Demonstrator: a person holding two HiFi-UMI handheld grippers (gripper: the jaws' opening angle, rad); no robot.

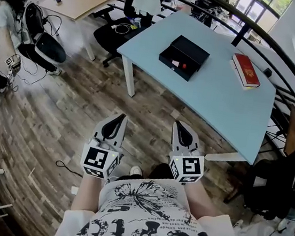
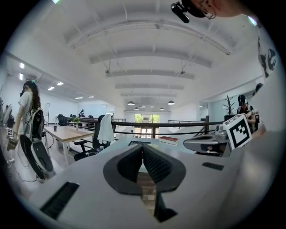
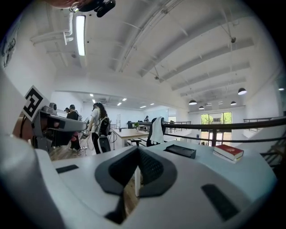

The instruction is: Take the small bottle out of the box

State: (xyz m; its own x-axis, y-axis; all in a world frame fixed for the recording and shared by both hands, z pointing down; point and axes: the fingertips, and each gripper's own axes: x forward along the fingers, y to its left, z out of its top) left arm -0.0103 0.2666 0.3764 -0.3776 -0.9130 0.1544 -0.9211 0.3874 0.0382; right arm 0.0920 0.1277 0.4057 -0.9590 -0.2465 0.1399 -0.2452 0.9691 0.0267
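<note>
A black box (image 1: 183,56) lies open on the light blue table (image 1: 214,102), well ahead of both grippers. In its tray I see a small white piece (image 1: 175,63) and a small red piece (image 1: 184,66), too small to tell apart as a bottle. My left gripper (image 1: 121,117) and right gripper (image 1: 178,124) hover side by side over the wooden floor, short of the table, both shut and empty. The left gripper view shows its jaws (image 2: 143,146) meeting, with the box (image 2: 139,143) far off. The right gripper (image 3: 137,150) also points toward the box (image 3: 180,150).
A red book (image 1: 246,70) lies on the table right of the box. A black office chair (image 1: 115,32) stands at the table's far left corner. A curved dark railing (image 1: 285,57) runs behind the table. A person with a backpack (image 1: 4,20) stands at the far left.
</note>
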